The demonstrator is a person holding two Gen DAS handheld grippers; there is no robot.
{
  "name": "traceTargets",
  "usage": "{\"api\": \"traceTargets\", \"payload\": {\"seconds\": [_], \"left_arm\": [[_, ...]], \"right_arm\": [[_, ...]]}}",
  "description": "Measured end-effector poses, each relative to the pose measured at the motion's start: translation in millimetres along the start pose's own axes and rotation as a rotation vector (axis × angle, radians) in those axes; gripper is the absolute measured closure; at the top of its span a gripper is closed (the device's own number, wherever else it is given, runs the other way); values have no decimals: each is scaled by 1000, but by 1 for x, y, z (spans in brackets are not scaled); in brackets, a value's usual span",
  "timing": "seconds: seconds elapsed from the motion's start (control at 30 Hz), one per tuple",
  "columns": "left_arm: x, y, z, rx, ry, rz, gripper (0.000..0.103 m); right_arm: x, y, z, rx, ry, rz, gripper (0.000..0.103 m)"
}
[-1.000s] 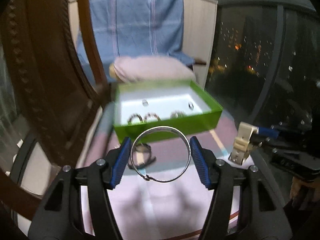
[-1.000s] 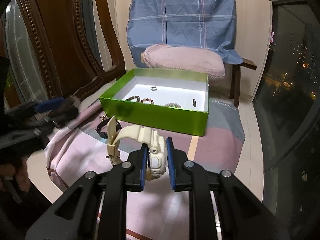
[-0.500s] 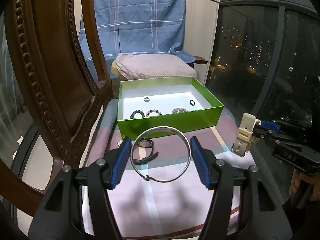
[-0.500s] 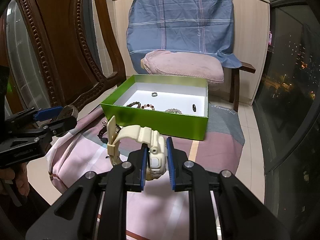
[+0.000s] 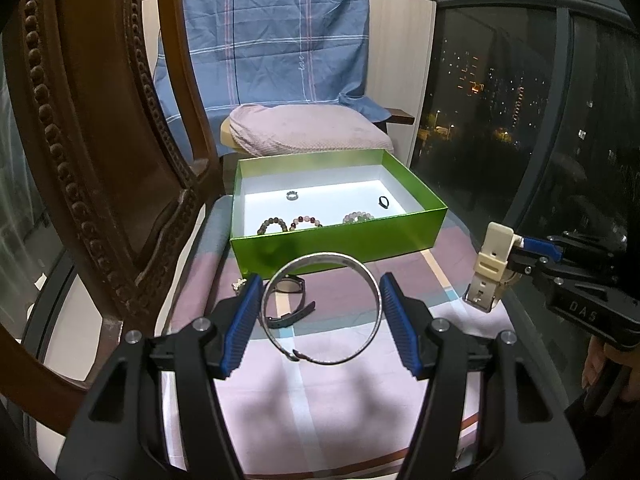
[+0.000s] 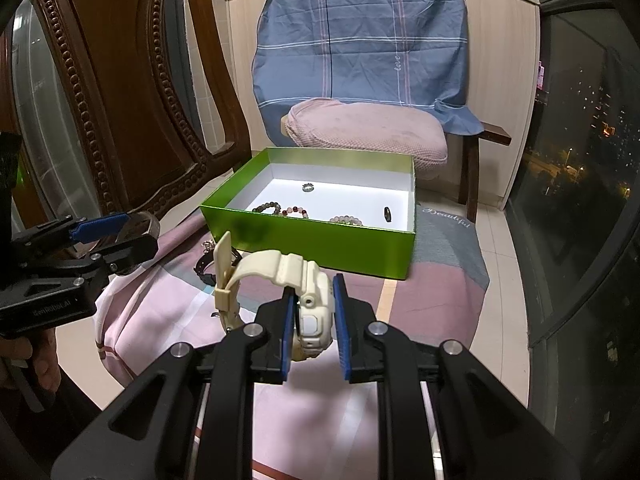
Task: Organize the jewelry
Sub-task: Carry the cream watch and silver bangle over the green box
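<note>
My left gripper (image 5: 320, 312) is shut on a silver bangle (image 5: 362, 272), held above the pink cloth in front of the green box (image 5: 340, 246). My right gripper (image 6: 314, 316) is shut on a cream watch (image 6: 308, 284), its strap arching up to the left; the watch also shows in the left wrist view (image 5: 490, 268). The box (image 6: 320, 246) holds three bead bracelets (image 5: 296, 222) and two rings (image 5: 293, 196). A dark watch (image 5: 288, 300) lies on the cloth behind the bangle.
A carved wooden chair back (image 5: 100, 160) stands close on the left. A pink cushion (image 6: 368, 136) and blue plaid cloth (image 6: 360, 40) sit behind the box. A dark window (image 5: 520, 100) runs along the right. A small chain (image 5: 239, 283) lies near the box's left corner.
Both grippers have drawn back and risen slightly from the box, keeping hold of the bangle and the cream watch. Nothing was let go.
</note>
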State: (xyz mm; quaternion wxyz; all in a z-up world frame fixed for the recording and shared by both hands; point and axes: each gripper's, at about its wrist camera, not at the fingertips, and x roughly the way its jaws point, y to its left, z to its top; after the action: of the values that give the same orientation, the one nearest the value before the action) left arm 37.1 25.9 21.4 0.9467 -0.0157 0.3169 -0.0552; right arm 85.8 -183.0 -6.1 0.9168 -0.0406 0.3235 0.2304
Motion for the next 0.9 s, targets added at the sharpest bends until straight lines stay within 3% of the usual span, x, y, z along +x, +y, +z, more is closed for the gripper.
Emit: {"api": "traceTargets", "payload": {"seconds": [0.43,0.7,0.9], "left_arm": [[8,8,6,-31,-9,5,43],[20,13,30,-59,-48,-2,43],[33,19,46,-69,-70,-3,43]], "right_arm": [[2,-6,5,23,-43,1,85],[6,-18,30,61,-143,-14,85],[31,-24,50,75,-153,-30,85]]}}
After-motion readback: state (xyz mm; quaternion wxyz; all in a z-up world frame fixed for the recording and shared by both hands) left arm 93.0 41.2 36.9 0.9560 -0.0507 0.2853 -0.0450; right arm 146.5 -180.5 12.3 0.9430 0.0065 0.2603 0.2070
